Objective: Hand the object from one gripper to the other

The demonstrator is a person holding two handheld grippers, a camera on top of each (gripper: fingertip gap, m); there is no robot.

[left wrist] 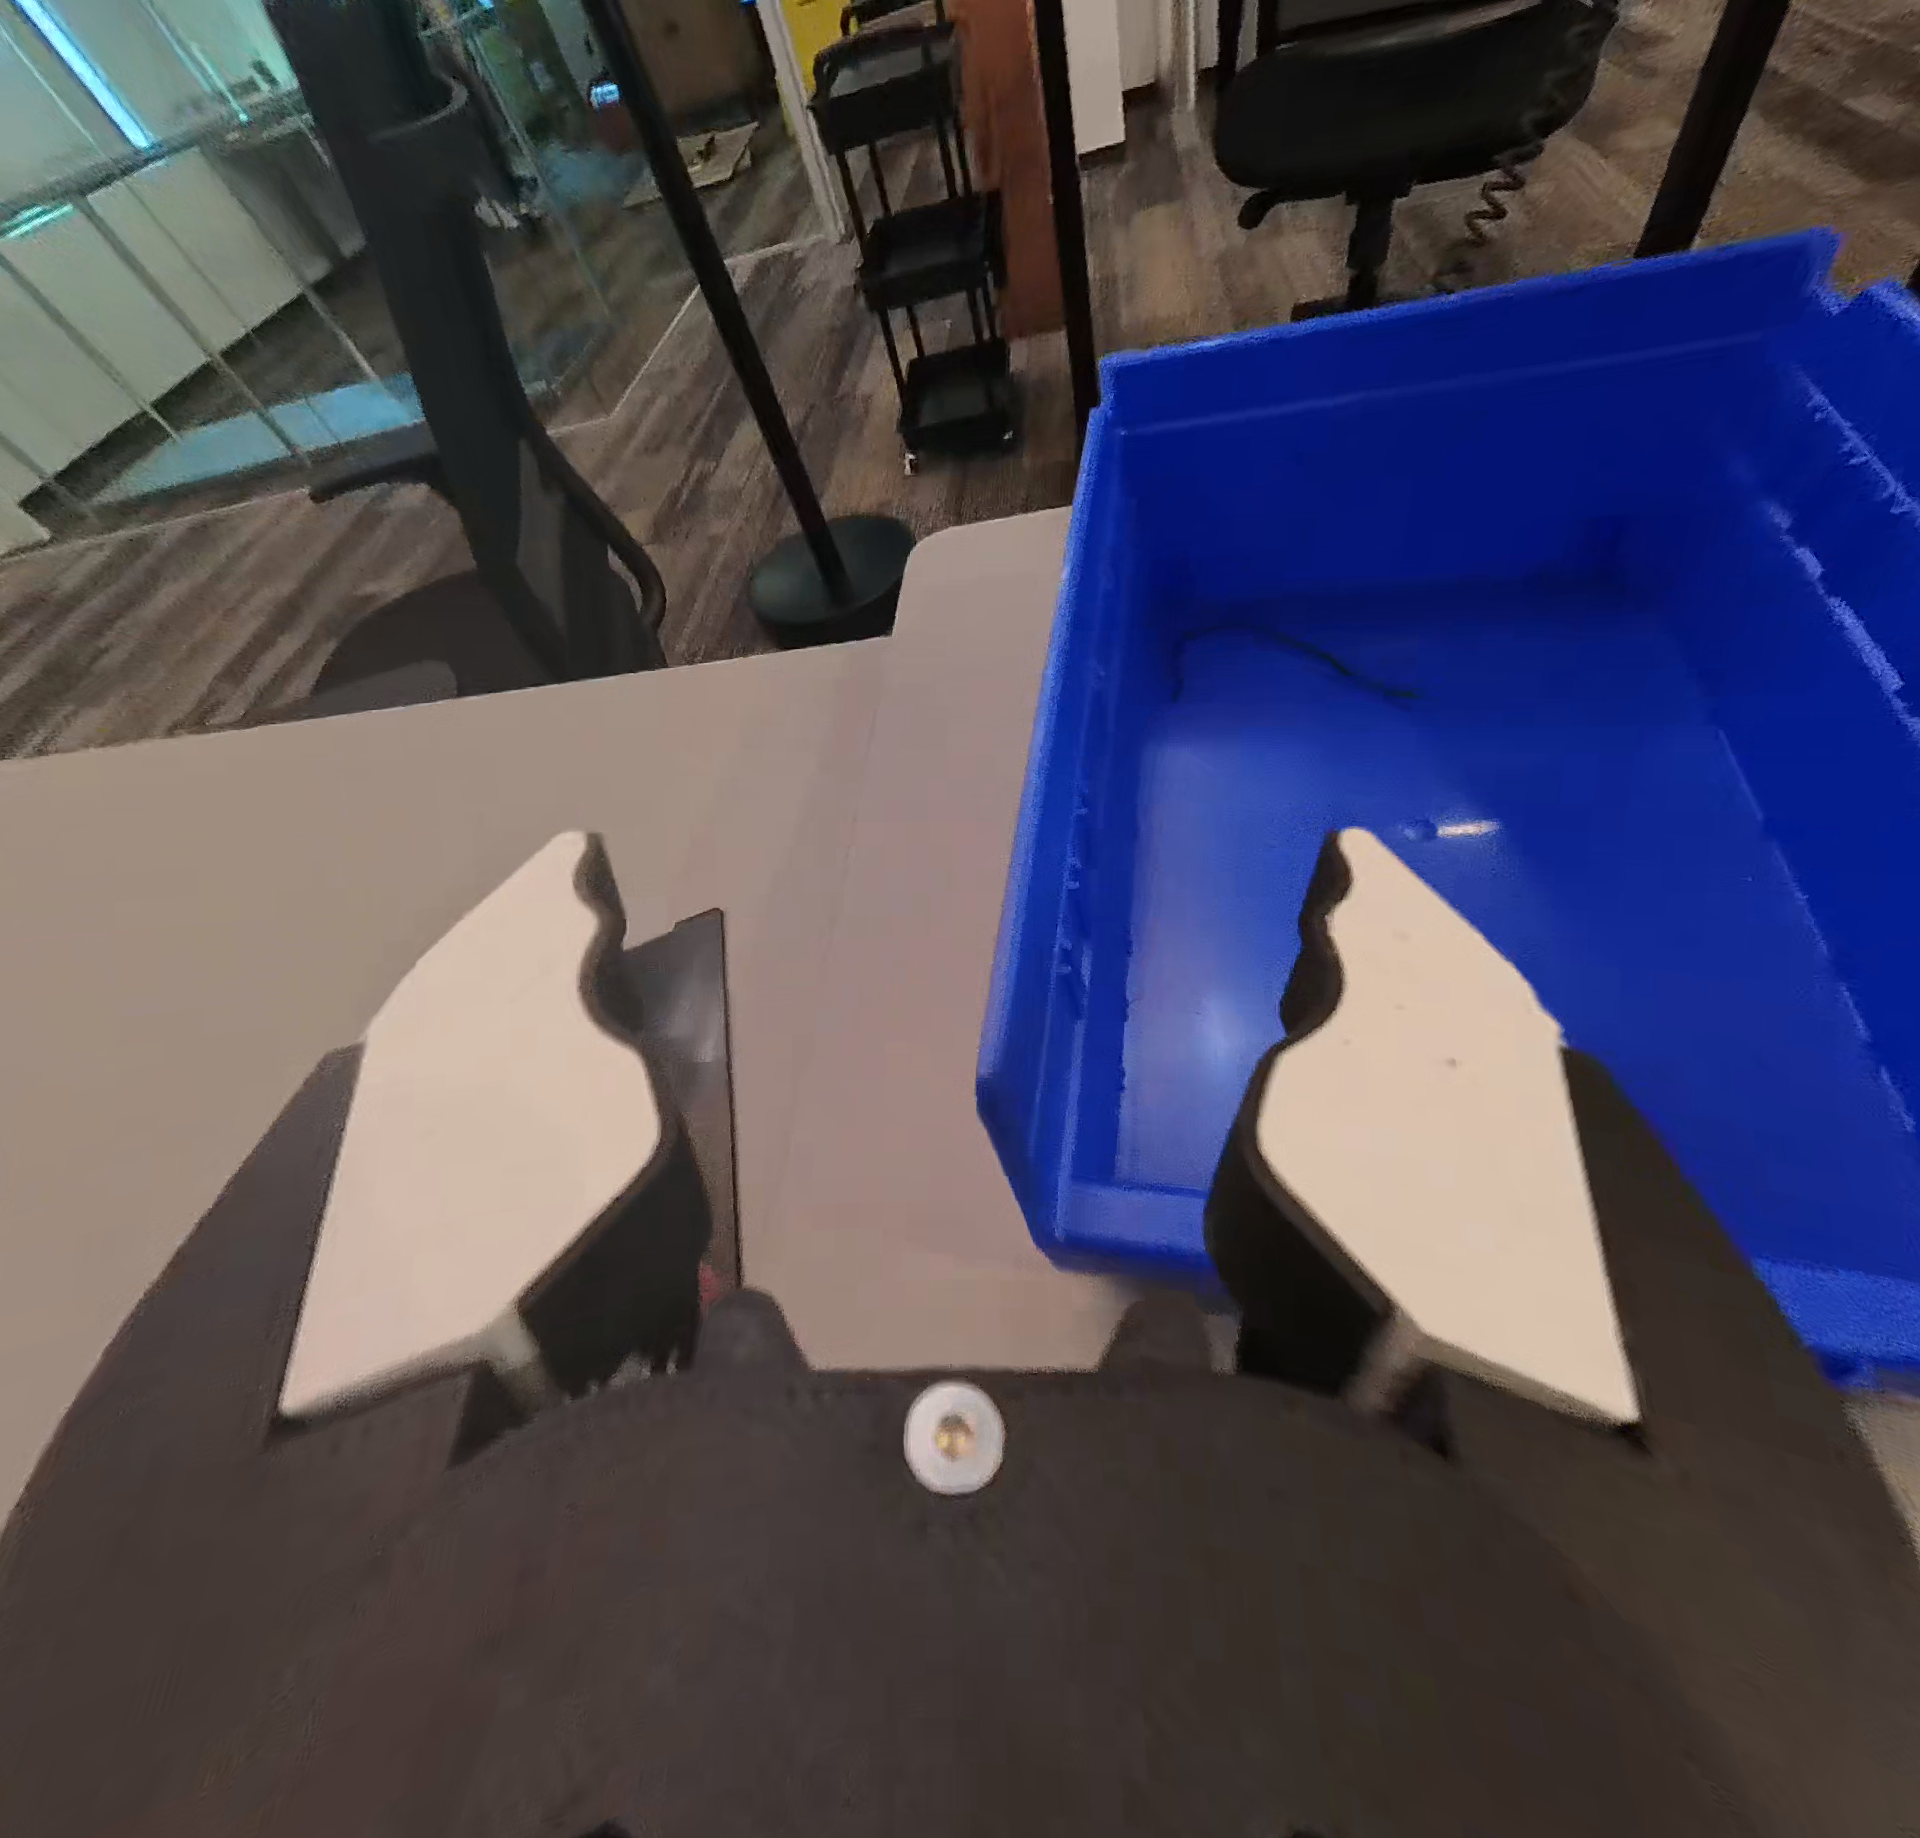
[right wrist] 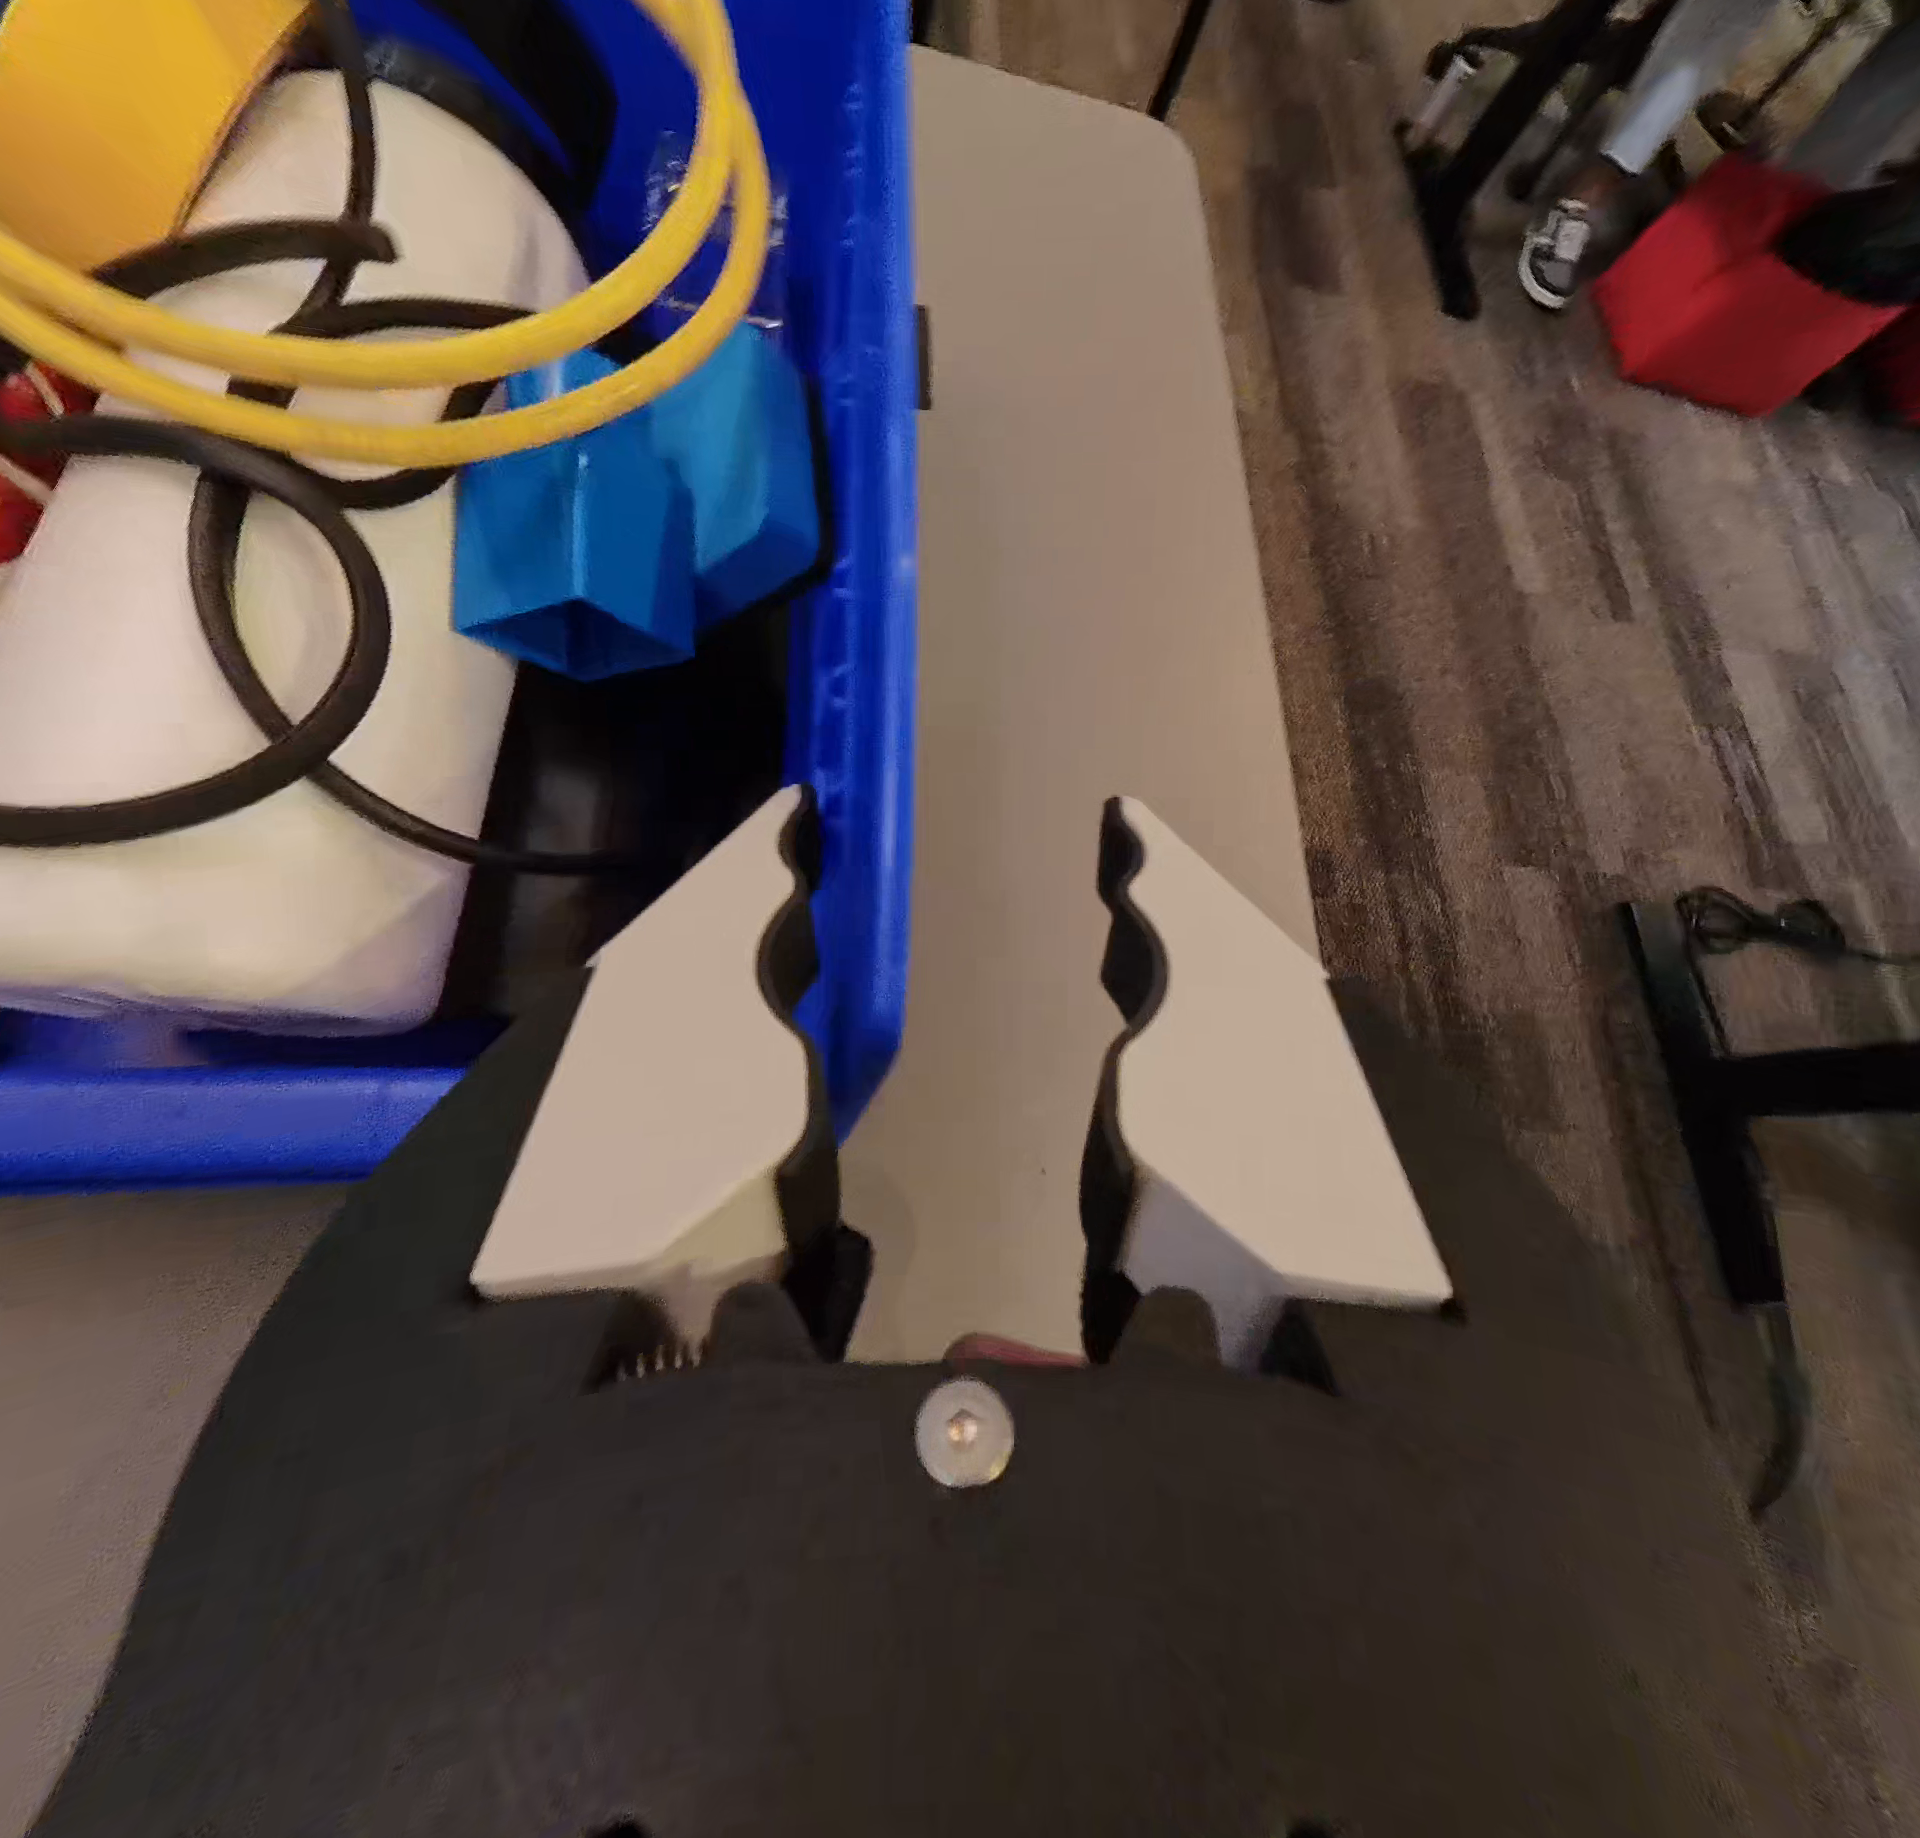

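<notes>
Nothing is held by either gripper. The left gripper [left wrist: 961, 843], black-bodied with white scalloped fingers, is spread wide and empty above the pale grey tabletop [left wrist: 416, 853]; its right finger overlaps an empty blue plastic bin [left wrist: 1070, 853] that is seen to the right of the gap. Only a thin dark thread-like strand is visible on that bin's floor.

The right gripper [right wrist: 956, 801] is parted more narrowly, also with nothing between the fingers; bare tabletop [right wrist: 1039, 541] shows through the gap. A second, filled blue plastic bin [right wrist: 862, 438] lies up and to the left of its fingers, the left fingertip just over the bin's right wall.

Which object is to be handed over cannot be told. Candidates, all in the filled bin:
- faceted light-blue plastic block [right wrist: 634, 541], nearest the right gripper's fingers, against the bin wall, long axis roughly pointing away from the camera;
- looped yellow cable [right wrist: 468, 354], draped above it;
- looped black cable [right wrist: 291, 583], over a white rounded bulky item [right wrist: 156, 728];
- yellow tape-like roll [right wrist: 125, 74], far corner.

Judged: the right gripper is the nearer arm; a leftward and forward shift over the wall is called for before any pickup. The other gripper is not seen in either view, so their spacing cannot be told.
</notes>
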